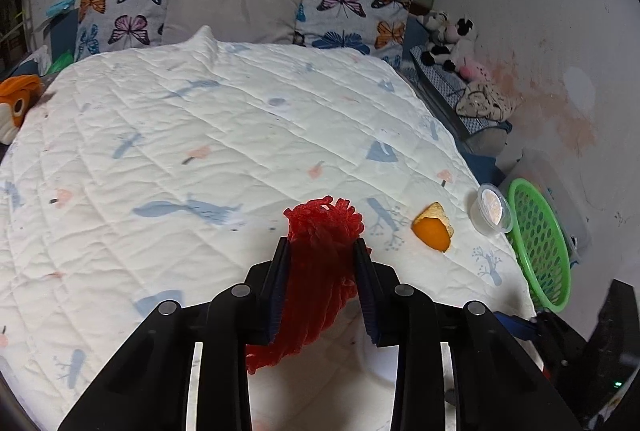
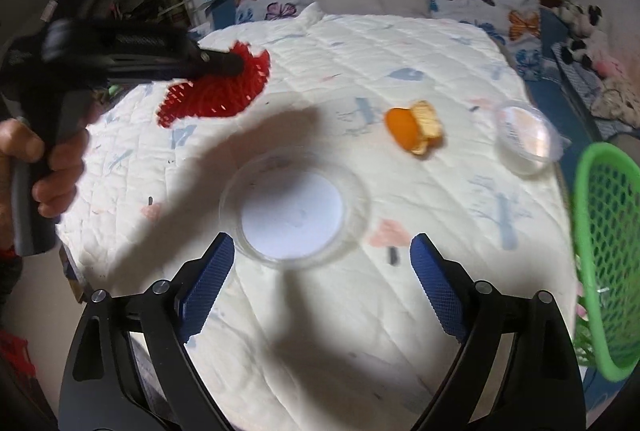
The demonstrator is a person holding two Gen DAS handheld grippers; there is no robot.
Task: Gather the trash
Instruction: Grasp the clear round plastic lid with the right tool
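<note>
Setting: white quilted bed cover [image 2: 400, 43] with scattered trash; green basket [image 2: 608, 255] at the right edge of the bed
Left gripper [image 1: 323, 245]: jaws pinching a bunch of red mesh netting [image 1: 320, 271], which hangs below the pads and fans out above them
Right gripper [image 2: 322, 243]: jaws spread wide, empty, hovering just short of the clear plastic lid [image 2: 294, 217]
Red mesh netting, location: lifted off the quilt in the left gripper, well apart from the basket
Clear plastic lid, location: flat on the quilt, directly ahead of the right fingers
Orange peel [image 2: 414, 127]: lies on the quilt between the lid and the small plastic cup [image 2: 524, 135]; the cup sits near the basket
Handling, netting: judged very light, soft and compressible; holds well when bunched, may snag on the ribbed pads on release
Handling, lid: judged light, thin, slick and flexible; lying flat it offers only its rim, so one finger likely must slip under an edge, pressing into the soft quilt
Handling, peel: judged light, slightly stiff, pinch across the curl
Risk: lid may slide or pop out of a shallow pinch
</note>
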